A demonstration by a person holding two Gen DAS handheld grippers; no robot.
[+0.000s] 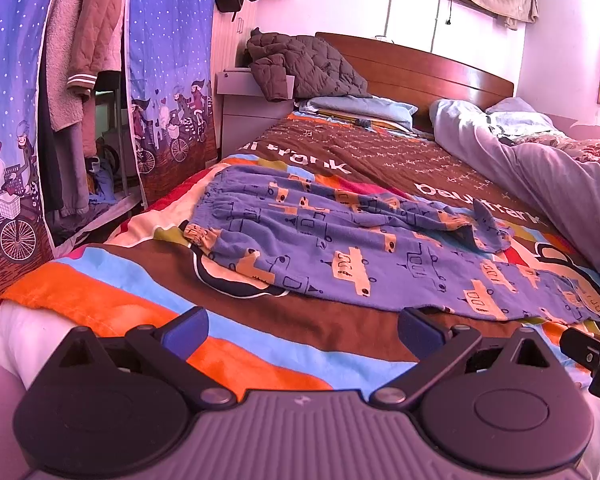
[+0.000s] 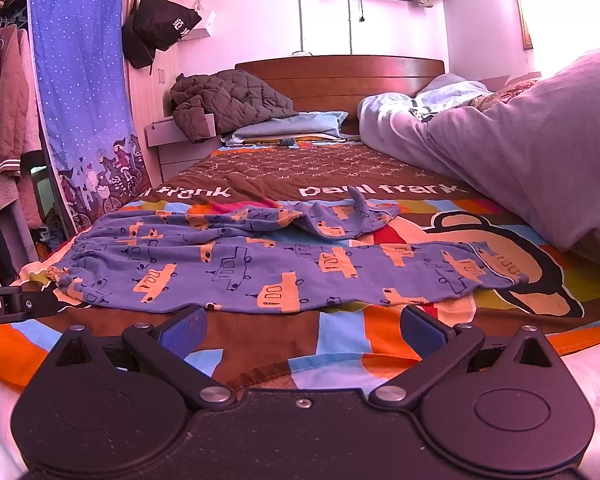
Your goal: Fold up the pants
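Blue pants with orange car prints (image 1: 340, 248) lie spread across the colourful bedspread, waistband to the left, legs to the right; they also show in the right wrist view (image 2: 260, 264). The far leg is rumpled, its cuff sticking up. My left gripper (image 1: 302, 330) is open and empty, just short of the near edge of the pants. My right gripper (image 2: 302, 330) is open and empty, also at the near edge. The right gripper's body shows at the right edge of the left wrist view (image 1: 596, 360); the left gripper's body shows at the left edge of the right wrist view (image 2: 16, 302).
A striped bedspread (image 1: 140, 280) covers the bed. A bunched lilac duvet (image 2: 520, 168) fills the right side. A brown quilted jacket (image 2: 228, 100) and pillows lie at the wooden headboard (image 2: 340, 76). A curtained wardrobe (image 1: 80, 80) with hanging clothes stands left.
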